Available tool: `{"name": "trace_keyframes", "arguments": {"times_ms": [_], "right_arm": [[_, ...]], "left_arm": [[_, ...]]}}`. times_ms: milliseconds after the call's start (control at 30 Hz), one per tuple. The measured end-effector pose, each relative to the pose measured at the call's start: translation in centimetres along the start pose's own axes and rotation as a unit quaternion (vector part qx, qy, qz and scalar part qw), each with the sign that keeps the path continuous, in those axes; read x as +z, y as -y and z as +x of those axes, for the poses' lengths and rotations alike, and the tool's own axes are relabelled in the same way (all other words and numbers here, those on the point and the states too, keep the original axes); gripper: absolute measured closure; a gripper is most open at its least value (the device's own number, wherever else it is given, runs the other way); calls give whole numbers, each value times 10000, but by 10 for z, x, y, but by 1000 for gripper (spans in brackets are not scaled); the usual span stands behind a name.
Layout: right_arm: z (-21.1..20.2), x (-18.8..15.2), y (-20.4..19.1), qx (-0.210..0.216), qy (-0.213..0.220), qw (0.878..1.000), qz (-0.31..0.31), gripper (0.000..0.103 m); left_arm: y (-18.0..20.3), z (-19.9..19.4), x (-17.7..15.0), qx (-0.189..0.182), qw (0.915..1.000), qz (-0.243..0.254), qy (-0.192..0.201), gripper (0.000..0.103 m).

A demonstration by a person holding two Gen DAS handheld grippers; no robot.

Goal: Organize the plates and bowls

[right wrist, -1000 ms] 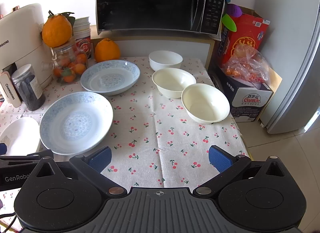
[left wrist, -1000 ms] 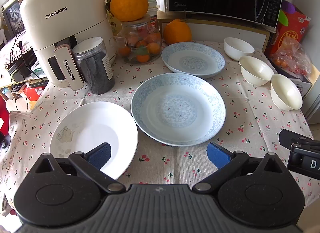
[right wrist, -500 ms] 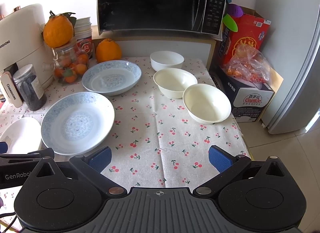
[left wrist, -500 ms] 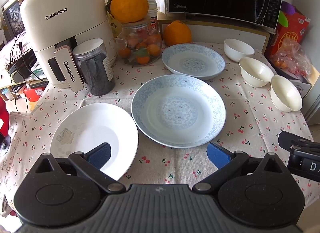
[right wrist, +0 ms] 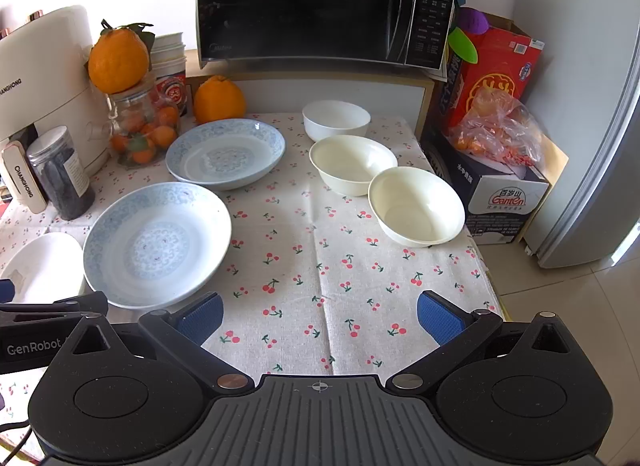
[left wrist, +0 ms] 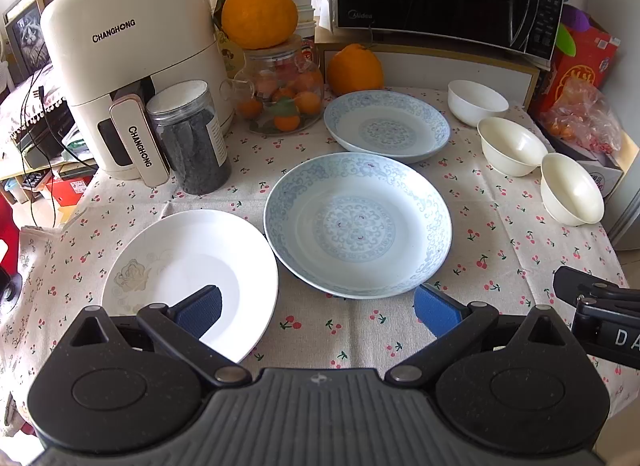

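Three plates (left wrist: 356,225) are lying along the counter's (right wrist: 320,266) left edge, three bowls (right wrist: 416,205) along its right (nothing stacked). Both grippers, left gripper (left wrist: 318,308) and right gripper (right wrist: 320,316), are hovering released; stacking calls for a rim grasp.

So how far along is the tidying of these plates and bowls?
Nothing looks done yet. The white plate, both blue plates and the three bowls sit apart, unstacked. Nothing is in hand: the left hand-held gripper and right hand-held gripper are open and empty. All the stacking remains.
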State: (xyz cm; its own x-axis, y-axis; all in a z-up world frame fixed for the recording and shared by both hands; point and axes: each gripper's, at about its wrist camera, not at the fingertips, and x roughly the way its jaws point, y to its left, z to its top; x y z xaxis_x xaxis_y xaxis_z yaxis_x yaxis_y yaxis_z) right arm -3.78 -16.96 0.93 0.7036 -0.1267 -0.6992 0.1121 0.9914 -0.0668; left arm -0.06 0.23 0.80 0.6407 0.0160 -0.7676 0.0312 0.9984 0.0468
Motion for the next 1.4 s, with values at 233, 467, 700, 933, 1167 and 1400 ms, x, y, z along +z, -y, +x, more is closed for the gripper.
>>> {"name": "trace_keyframes", "arguments": {"times_ms": [233,467,700,933,1167,1400], "right_arm": [[0,0,-1,7,-1,10000,-13,0],[6,4,-2,85,-9,9999,-82,0],[22,17,3,633,65,9976,-256,0],[59,22,15,1593,-572,9851,290,0],[96,23,17,2460,-1037,9562,1198,15],[121,20,2,2488,-1337,9510,1254,55]], "left_arm": [[-1,1,0,20,10000,-2,9,0],[-3,2,3,-10,9999,97,45,0],[-13,9,15,-560,9971,489,179,0],[-32,32,43,-885,9939,639,151,2],[-54,78,55,-1195,9922,326,-124,30],[-68,103,62,-1444,9892,158,-184,50]]}}
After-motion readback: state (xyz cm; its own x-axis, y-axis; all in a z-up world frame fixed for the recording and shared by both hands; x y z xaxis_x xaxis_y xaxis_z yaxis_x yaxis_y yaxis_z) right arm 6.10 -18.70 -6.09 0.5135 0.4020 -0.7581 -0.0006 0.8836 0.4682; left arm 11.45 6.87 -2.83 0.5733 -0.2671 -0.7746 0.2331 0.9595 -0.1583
